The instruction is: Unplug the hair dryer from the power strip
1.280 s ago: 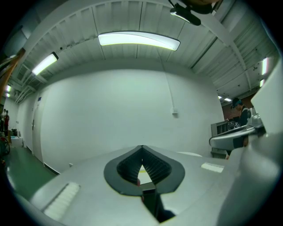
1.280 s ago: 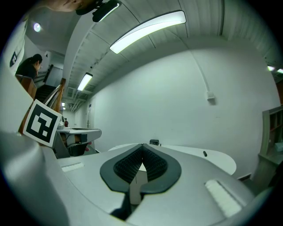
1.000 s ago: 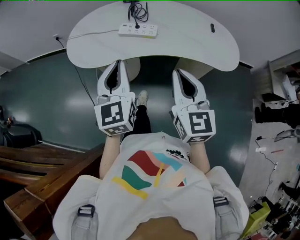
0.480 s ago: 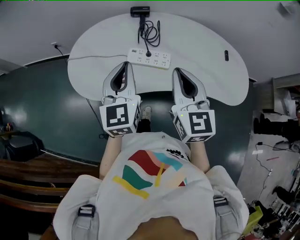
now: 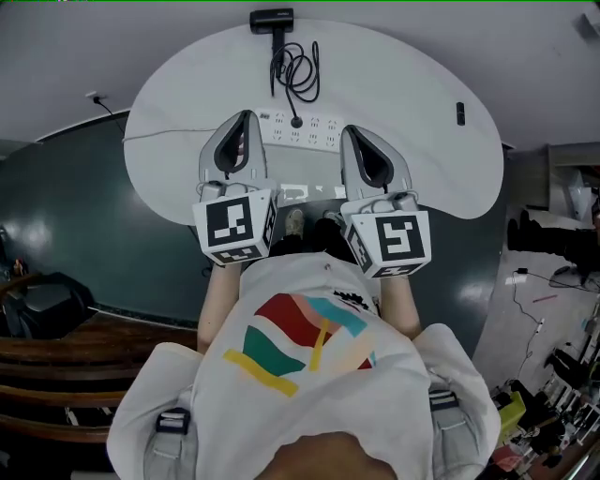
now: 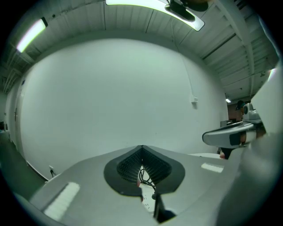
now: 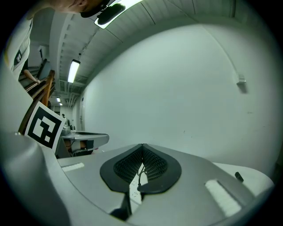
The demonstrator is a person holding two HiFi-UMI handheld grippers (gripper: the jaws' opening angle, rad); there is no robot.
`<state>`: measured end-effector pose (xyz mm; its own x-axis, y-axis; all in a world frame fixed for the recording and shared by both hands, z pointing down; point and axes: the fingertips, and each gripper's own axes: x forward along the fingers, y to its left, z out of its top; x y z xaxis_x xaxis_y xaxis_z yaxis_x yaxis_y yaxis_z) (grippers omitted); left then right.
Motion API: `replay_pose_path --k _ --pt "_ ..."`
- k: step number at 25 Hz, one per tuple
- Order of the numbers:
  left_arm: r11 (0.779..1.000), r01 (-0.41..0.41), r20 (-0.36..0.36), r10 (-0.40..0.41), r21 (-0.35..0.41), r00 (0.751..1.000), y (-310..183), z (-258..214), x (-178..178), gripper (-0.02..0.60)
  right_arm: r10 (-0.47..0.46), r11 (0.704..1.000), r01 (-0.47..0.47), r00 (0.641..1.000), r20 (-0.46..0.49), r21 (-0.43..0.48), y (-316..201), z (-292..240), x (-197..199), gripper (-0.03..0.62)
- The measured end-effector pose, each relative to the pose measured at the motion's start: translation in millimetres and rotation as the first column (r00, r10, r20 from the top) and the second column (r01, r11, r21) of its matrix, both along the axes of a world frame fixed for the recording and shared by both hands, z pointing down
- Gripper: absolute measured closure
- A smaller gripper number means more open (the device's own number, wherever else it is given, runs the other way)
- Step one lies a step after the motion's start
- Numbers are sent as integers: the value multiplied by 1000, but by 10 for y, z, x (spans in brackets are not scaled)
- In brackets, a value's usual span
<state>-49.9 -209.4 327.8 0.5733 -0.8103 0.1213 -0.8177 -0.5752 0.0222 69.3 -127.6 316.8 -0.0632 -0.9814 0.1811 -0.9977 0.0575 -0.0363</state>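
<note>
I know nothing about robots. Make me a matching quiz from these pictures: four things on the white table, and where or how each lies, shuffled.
1. hair dryer
2. power strip
3. black cord
4. small black object

a. alone near the table's right end
b. at the table's far edge
c. white, a black plug in it
d. in loose loops

Pairs: 1-b, 2-c, 3-d, 4-a.

Black hair dryer (image 5: 272,19) behind white pwr strip (image 5: 314,132), coiled cord (image 5: 300,71) plugged in.
</note>
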Motion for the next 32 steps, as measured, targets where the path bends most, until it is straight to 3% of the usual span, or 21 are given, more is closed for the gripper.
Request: replay_pose_path --k 13,20,23,27,30,32 --pt "991 134 49 -135 21 990 -222 -122 -20 583 -161 987 161 987 17 19 -411 -60 105 582" --pt "997 79 132 -77 -11 988 -302 81 135 583 -181 984 181 983 12 10 -477 -16 173 582" --pt "997 57 170 -46 -56 984 -381 264 158 566 -171 985 171 985 10 1 -478 16 242 582" --pt "983 28 194 8 -181 981 -461 683 194 459 -163 987 163 987 11 -13 -476 62 313 582" --pt "958 -2 214 66 -287 974 -434 1108 284 429 -155 987 155 988 9 -27 -477 114 365 582" --pt "928 -10 231 103 -372 967 -390 1421 331 403 -149 988 149 989 10 -34 -480 139 400 582"
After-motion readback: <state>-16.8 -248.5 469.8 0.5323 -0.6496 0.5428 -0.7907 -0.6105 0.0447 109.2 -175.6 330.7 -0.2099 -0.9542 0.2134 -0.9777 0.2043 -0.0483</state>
